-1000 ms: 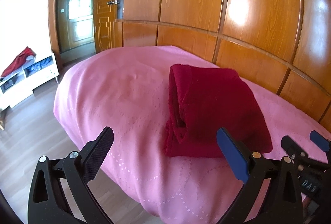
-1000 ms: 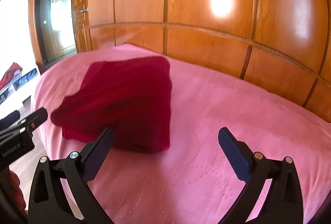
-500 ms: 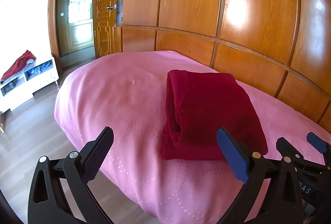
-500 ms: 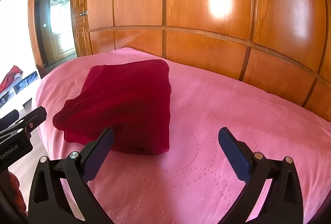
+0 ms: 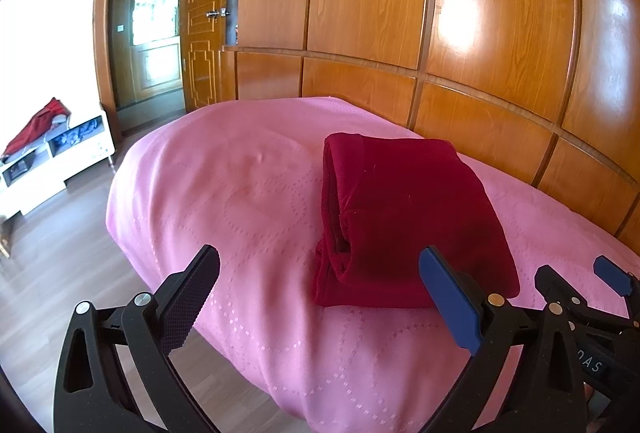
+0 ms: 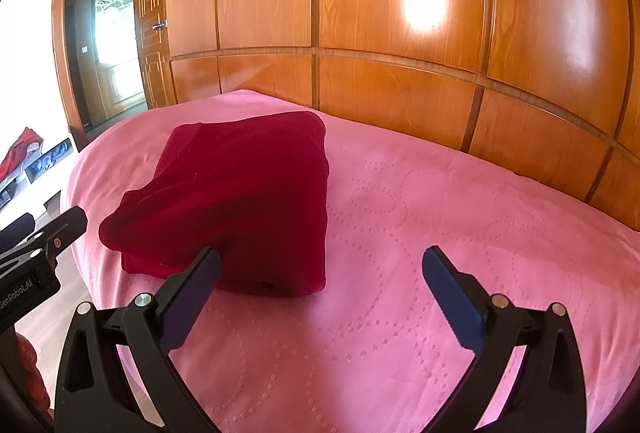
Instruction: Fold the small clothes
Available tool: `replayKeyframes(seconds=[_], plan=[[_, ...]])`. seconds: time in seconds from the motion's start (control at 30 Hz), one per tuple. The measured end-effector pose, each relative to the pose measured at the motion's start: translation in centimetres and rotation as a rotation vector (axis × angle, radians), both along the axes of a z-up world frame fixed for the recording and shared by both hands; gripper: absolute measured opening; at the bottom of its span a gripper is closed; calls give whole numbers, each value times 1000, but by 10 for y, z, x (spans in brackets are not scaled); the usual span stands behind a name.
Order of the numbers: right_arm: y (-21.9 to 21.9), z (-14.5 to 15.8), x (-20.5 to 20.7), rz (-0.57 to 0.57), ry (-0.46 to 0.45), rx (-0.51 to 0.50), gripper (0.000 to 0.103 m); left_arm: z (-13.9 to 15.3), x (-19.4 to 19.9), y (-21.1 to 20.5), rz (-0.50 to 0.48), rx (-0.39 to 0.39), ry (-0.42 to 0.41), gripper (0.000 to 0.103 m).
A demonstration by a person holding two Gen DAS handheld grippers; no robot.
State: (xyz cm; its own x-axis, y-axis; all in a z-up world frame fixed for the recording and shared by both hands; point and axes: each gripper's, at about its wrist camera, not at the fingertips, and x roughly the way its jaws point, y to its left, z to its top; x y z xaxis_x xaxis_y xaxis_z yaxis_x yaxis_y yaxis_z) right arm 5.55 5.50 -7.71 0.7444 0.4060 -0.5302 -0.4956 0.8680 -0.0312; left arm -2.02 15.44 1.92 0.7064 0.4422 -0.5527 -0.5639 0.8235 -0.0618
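Observation:
A dark red garment [image 5: 404, 217] lies folded into a thick rectangle on the pink bed cover [image 5: 240, 201]. It also shows in the right wrist view [image 6: 240, 201], left of centre. My left gripper [image 5: 320, 297] is open and empty, held just short of the garment's near edge, above the bed's corner. My right gripper [image 6: 320, 293] is open and empty, above the cover and to the right of the garment's near corner. The right gripper shows at the lower right of the left wrist view [image 5: 576, 281]. Part of the left gripper's body [image 6: 36, 257] shows at the left of the right wrist view.
A wooden panelled wall [image 5: 440, 33] runs behind the bed. A wooden door [image 5: 204, 17] stands open at the left. A low white shelf unit [image 5: 52, 157] with red cloth on it stands on the wooden floor [image 5: 60, 265] to the left.
Both grippers have drawn back and tilted slightly, so the folded garment sits lower in both views. The garment has not moved. Both grippers stayed open.

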Motion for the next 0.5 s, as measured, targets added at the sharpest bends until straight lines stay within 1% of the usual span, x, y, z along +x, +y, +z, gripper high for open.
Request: replayKeyframes(seconds=[0.5], plan=[[1,-3,1,-2,8,-4,101,-1,-1,-1,8,-7,-11,99]])
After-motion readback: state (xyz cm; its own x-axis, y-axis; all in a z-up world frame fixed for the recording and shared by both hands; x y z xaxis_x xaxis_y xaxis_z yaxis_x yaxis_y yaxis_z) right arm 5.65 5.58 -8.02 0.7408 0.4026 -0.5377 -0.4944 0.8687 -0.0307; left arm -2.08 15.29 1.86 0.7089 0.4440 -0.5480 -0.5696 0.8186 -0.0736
